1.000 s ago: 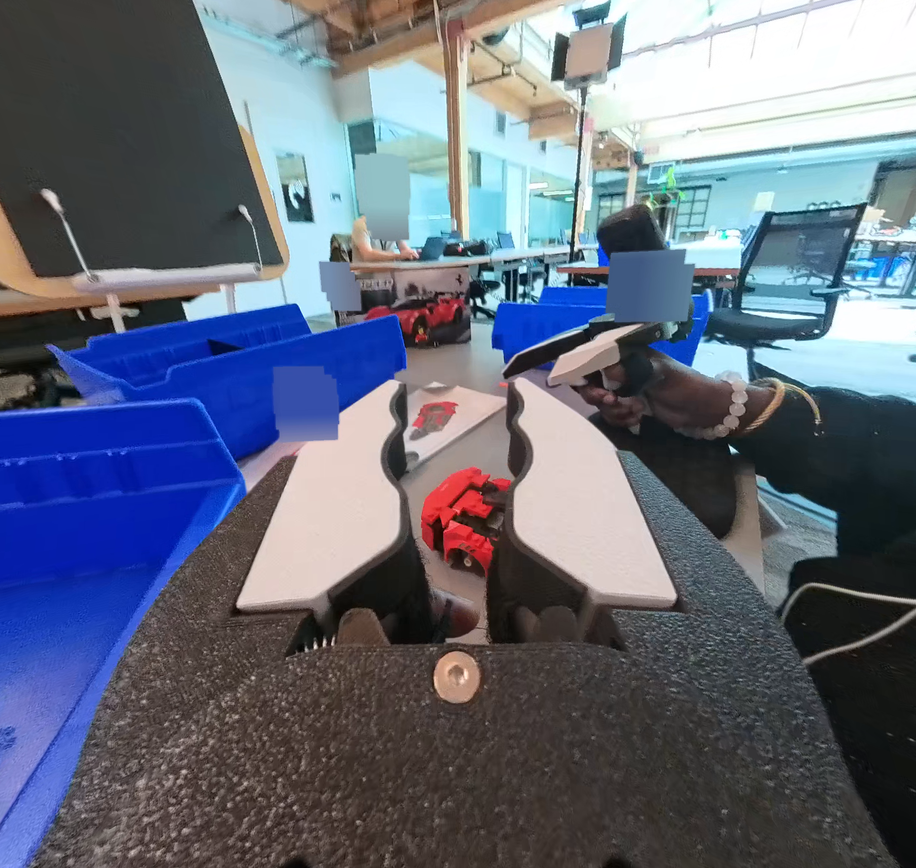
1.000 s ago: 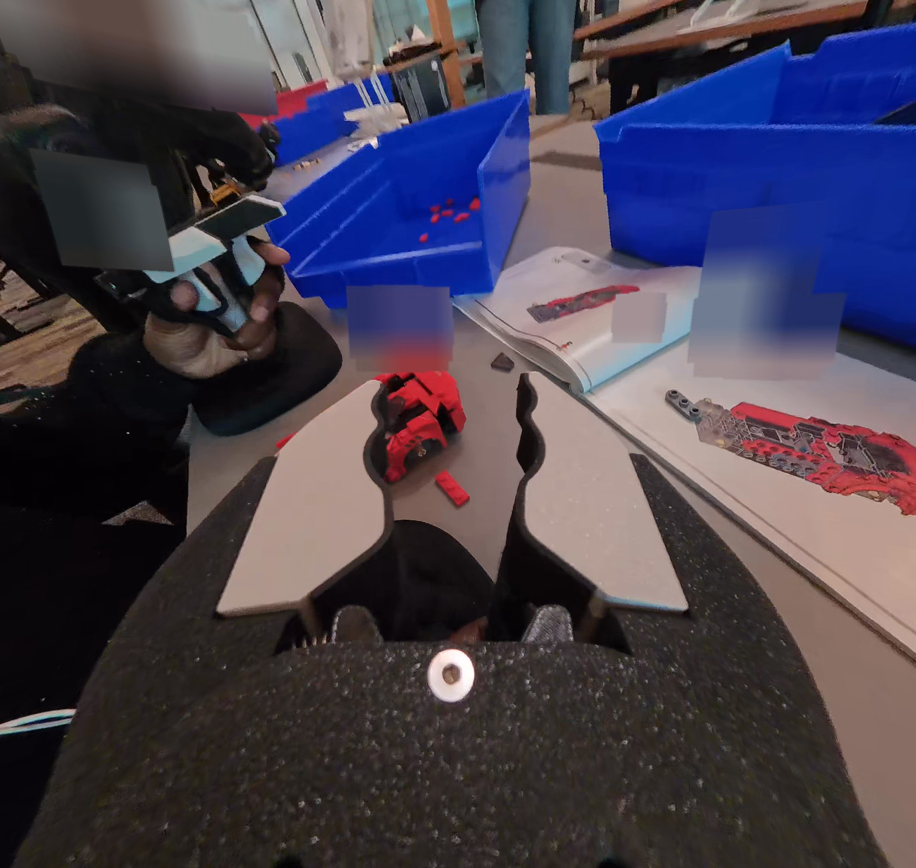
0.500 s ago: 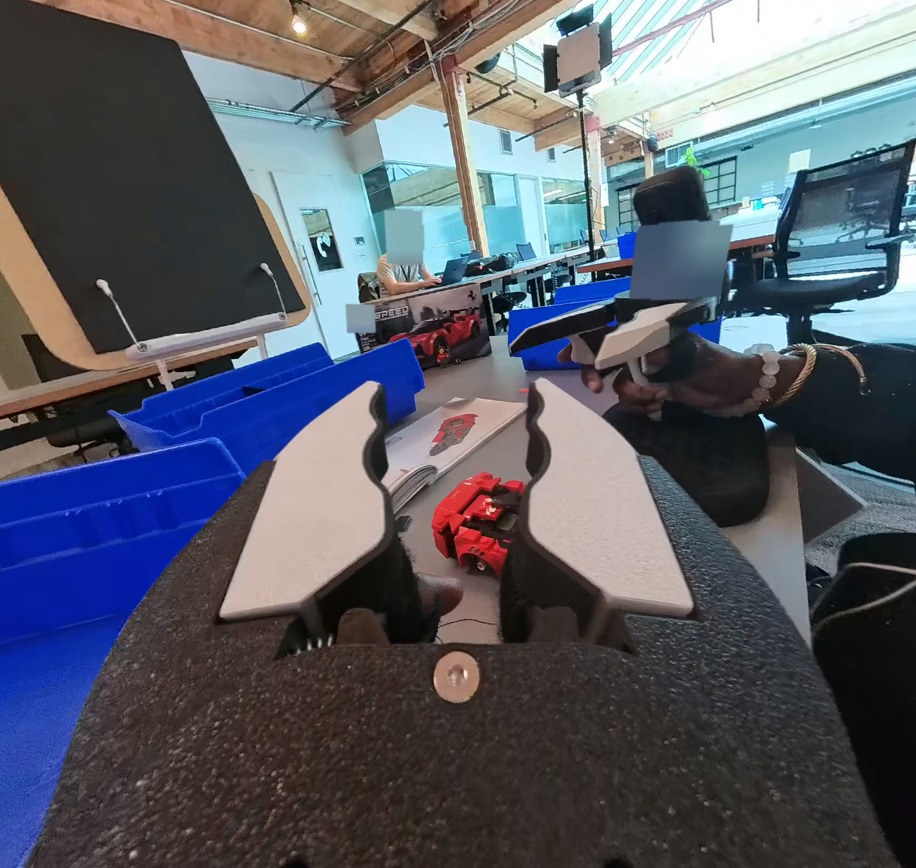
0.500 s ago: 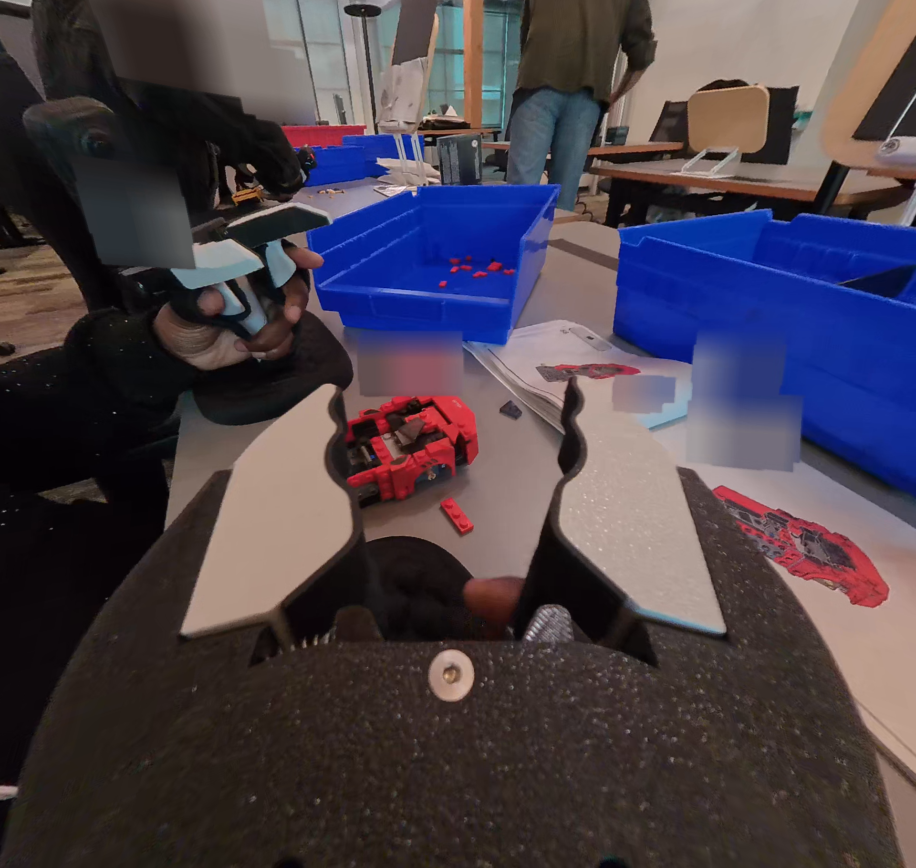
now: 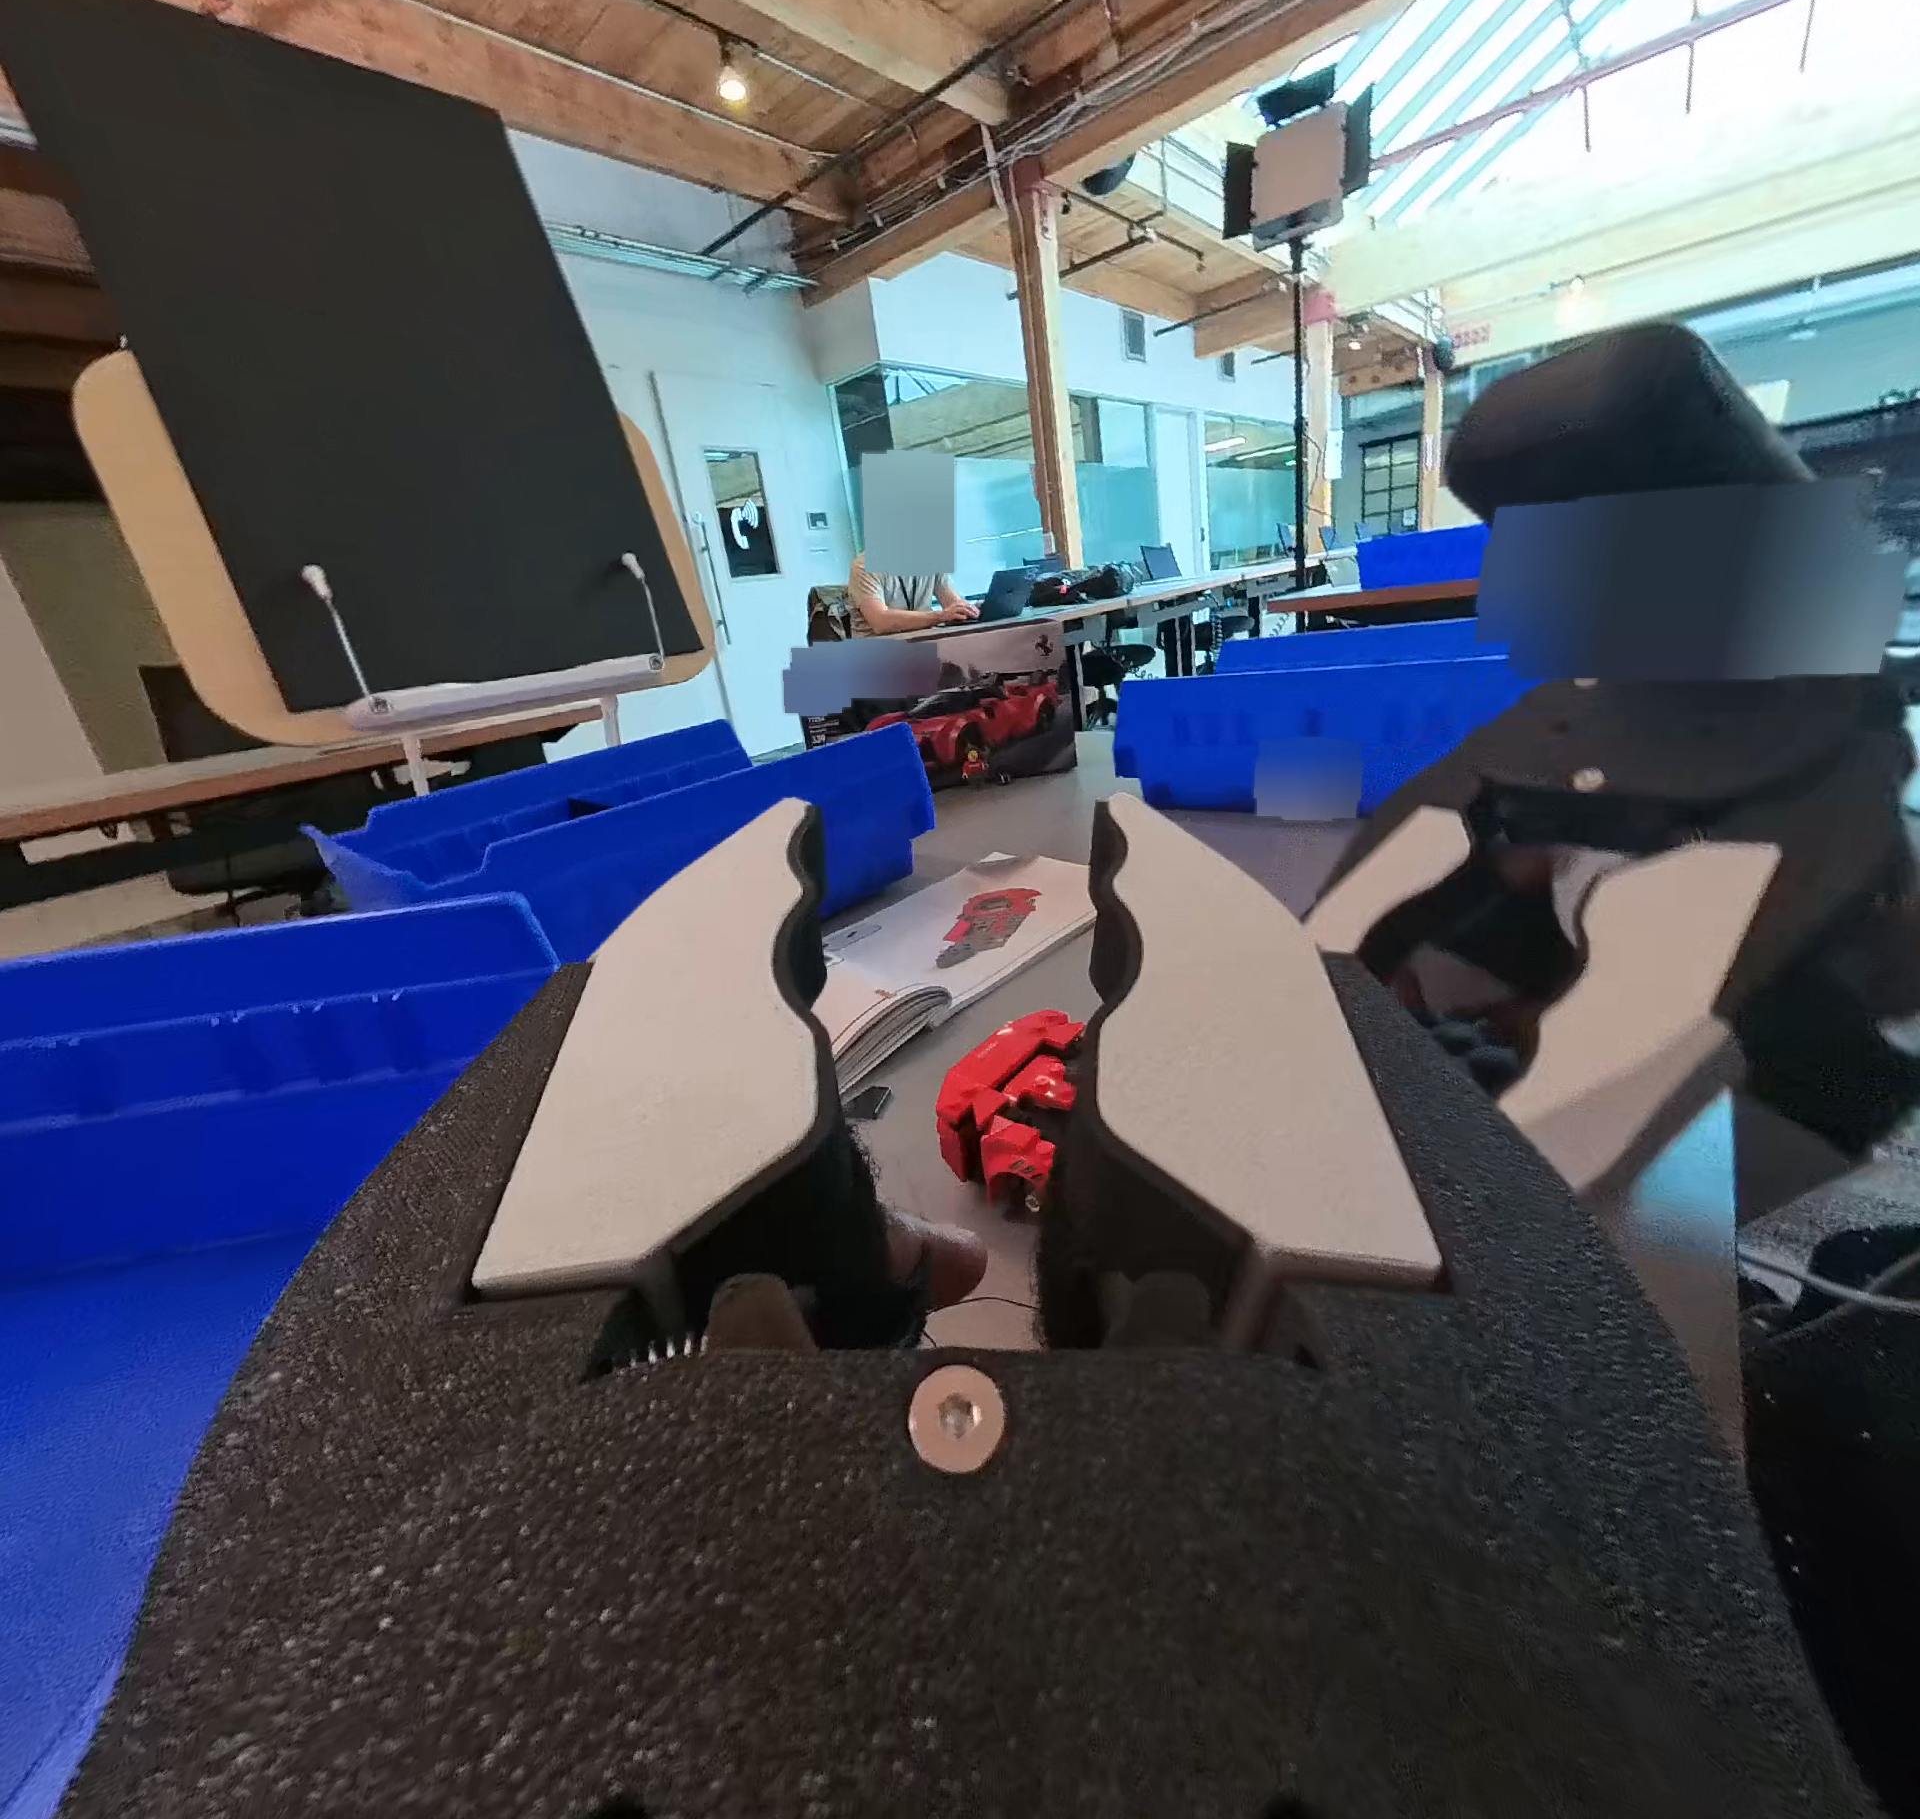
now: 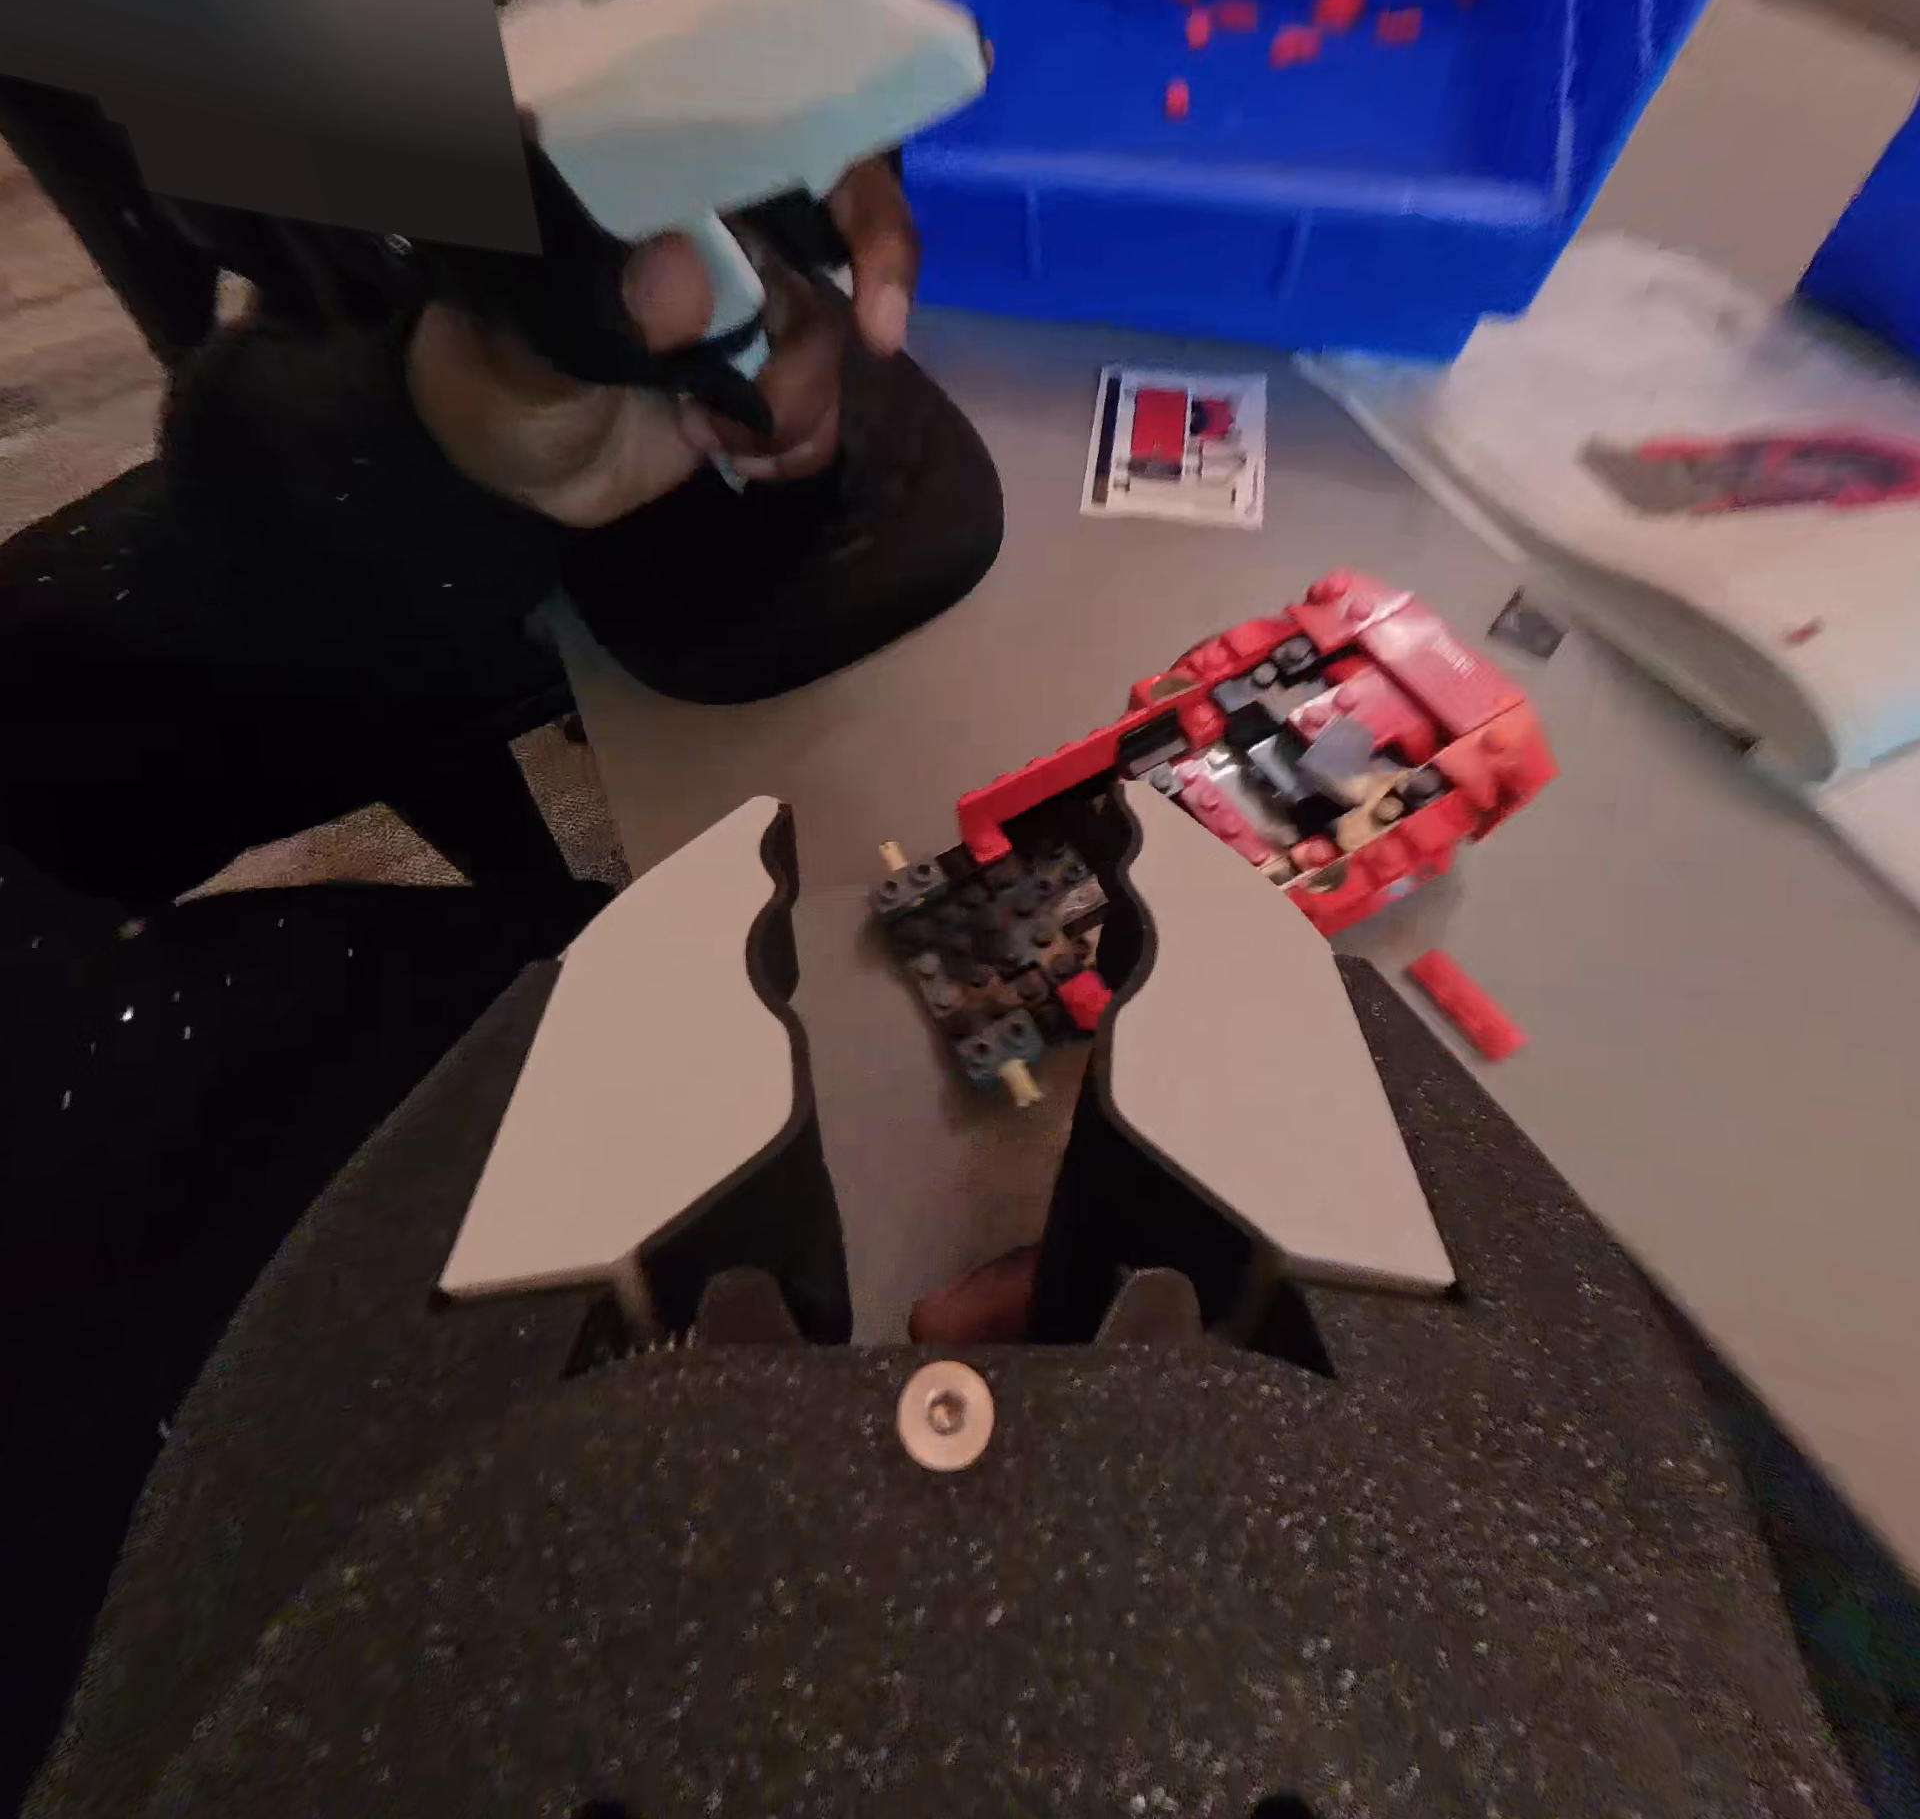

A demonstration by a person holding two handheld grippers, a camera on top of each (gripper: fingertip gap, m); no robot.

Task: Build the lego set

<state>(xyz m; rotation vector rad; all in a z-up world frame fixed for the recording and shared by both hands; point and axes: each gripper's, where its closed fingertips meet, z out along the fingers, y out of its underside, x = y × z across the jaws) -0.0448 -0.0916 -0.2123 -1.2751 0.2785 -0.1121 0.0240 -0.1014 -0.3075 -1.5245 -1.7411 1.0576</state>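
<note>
A part-built red Lego car lies on the grey table, with its dark studded chassis end towards me. My right gripper is open and empty; it hovers over the car, and the chassis end shows between its fingers. My left gripper is open and empty, a little short of the same car. The right gripper shows blurred at the right of the left wrist view. The left gripper, held by a hand, shows at the top left of the right wrist view.
A loose red piece and a small dark piece lie near the car. A sticker sheet, an open instruction booklet and a blue bin holding several red pieces stand beyond. More blue bins stand at the left.
My right gripper has tipped down and moved in close over the car, which now fills more of its view. In the left wrist view it has come much nearer. Both stay open.
</note>
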